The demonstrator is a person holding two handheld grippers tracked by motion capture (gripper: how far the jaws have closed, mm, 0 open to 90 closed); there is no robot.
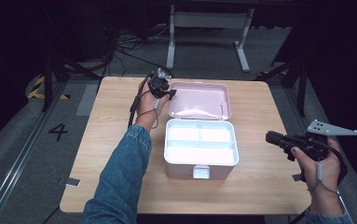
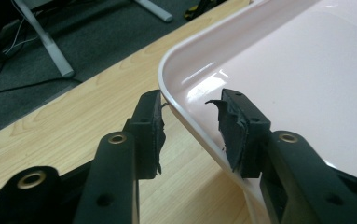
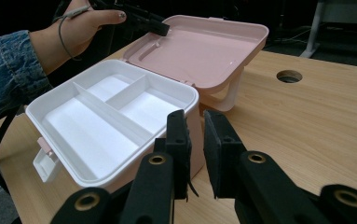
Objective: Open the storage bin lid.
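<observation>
- Black jaws of the left gripper [image 2: 190, 109] are straddling the left rim of the pink lid [image 2: 283, 70], one pad outside over the table [image 2: 73, 116], the other over the lid's inner face. They are standing fairly close together, but I cannot tell whether the pads are actually pressing on the rim.
- Judging from this, the step in hand is taking hold of the open lid to swing it down. The bite ought to be sitting squarely on the rim, not on the rounded corner, where smooth plastic is likely to slip.
- Once gripped, the hand should be following the hinge's arc toward the near side rather than pushing straight down.
- The lid is leaning back at the far side of the box [image 1: 199, 170], which is sitting mid-table with its white divided tray [image 3: 101, 112] empty and its latch [image 1: 201, 172] facing near.
- The right gripper [image 3: 195, 123] is waiting to the right of the box, holding nothing, with a narrow gap between its jaws. It could be steadying the box's right wall if the base starts sliding.
</observation>
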